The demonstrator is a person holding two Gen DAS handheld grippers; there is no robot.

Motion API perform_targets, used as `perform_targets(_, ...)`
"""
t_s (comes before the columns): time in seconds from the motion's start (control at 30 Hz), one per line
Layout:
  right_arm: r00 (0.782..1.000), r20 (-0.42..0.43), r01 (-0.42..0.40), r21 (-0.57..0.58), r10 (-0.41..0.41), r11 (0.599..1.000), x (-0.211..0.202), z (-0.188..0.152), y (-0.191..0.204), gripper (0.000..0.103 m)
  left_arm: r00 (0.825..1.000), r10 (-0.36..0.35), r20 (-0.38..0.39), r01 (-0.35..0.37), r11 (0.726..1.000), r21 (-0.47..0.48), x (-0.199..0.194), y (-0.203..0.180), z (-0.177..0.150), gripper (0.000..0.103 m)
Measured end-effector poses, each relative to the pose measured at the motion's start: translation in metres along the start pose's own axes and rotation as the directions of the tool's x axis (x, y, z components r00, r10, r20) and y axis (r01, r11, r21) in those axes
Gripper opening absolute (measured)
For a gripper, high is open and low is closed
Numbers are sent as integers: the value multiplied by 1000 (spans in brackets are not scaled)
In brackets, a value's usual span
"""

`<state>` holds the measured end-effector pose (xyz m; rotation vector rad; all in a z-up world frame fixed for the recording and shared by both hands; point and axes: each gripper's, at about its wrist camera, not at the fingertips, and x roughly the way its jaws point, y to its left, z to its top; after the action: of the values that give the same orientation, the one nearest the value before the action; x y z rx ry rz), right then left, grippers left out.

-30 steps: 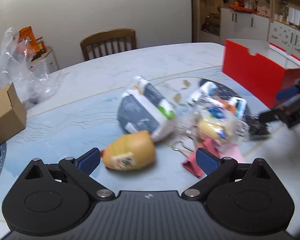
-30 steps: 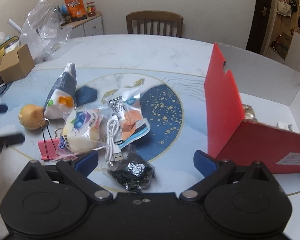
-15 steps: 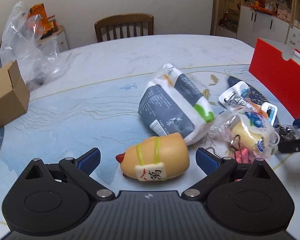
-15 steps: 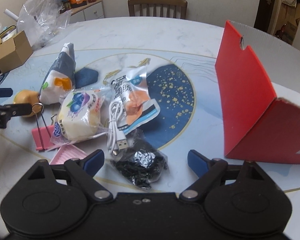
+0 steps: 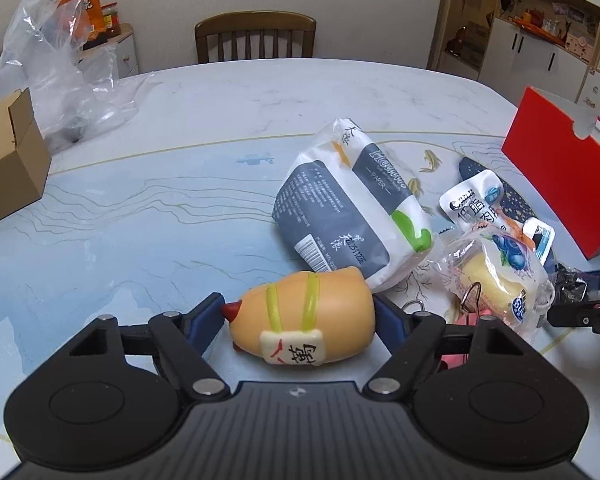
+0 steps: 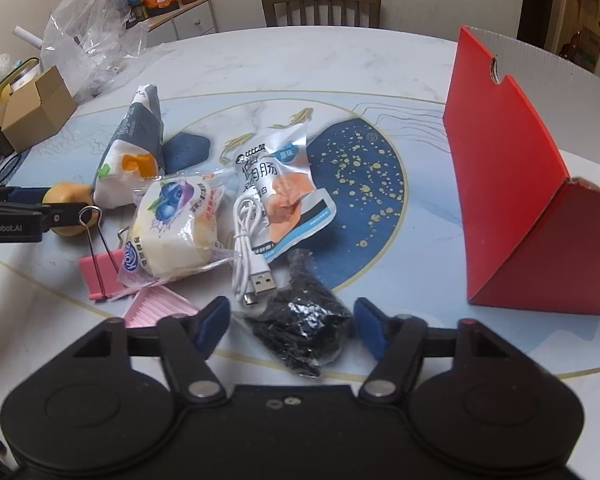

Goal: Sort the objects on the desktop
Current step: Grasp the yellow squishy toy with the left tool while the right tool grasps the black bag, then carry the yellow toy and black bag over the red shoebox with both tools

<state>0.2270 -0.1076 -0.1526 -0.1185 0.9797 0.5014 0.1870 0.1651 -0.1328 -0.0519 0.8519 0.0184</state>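
The left gripper (image 5: 300, 316) was down at the table (image 5: 180, 208) with its blue fingers spread to either side of the orange squishy toy (image 5: 304, 322), which lay on its side between them; the right pad seemed to touch the toy's blunt end and the left pad sat just beside its red tip, so the tongs looked open around it rather than pinching it. The right gripper (image 6: 292, 318) was likewise spread, straddling the crumpled black bag (image 6: 300, 330) near the table's front edge, with a clear gap on each side. Judging by this, the step in hand was the approach for two pickups, neither yet closed. The rest of the pile lay just beyond: the grey tissue pack (image 5: 352, 208) touching the toy's far side, the blueberry bread packet (image 6: 172, 228), the sausage pouch (image 6: 284, 184), the white USB cable (image 6: 248, 248) running beside the black bag, and pink binder clips (image 6: 104, 268) under the bread. The red box (image 6: 520, 184) stood open well to the right, the likely place for sorted items. The next move probably called for closing gently on the soft toy, lifting it clear of the tissue pack, and keeping the right fingers off the cable's plug, which lay close to the left pad
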Motion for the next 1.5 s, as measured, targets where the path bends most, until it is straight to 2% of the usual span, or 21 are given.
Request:
perform_targets(0.1, 1000, 4, 5, 7, -5, 1000, -3, -1, -1, 61, 1000, 5, -3, -5, 1000, -3, -1, -1, 0, 76)
perform_targets(0.23, 1000, 7, -5, 27, 4, 1000, -7, -2, -6, 50, 1000, 7, 0, -7, 1000, -4, -4, -3, 0, 73)
perform_targets(0.4, 1000, 9, 0, 42, 0, 999, -13, -4, -12, 41, 1000, 17, -4, -17, 1000, -8, -9, -3, -1, 71)
perform_targets(0.63, 1000, 7, 6, 49, -6, 999, -23, -7, -20, 34, 1000, 24, 2, -24, 999, -29, -23, -5, -3, 70)
perform_targets(1.07, 999, 49, -6, 63, 3, 998, -64, 0, -33, 32, 1000, 15, 26, -14, 1000, -20, -66, -28, -9, 70)
perform_targets(1.23, 996, 85, -15, 69, 9, 997, -87, 9, -40, 32, 999, -7, 43, 8, 1000, -18, -83, -42, -4, 70)
perform_targets(1.5, 988, 152, -21, 71, 10, 997, -122, 31, -61, 32, 995, -55, 86, 52, 998, 38, -103, -79, 15, 70)
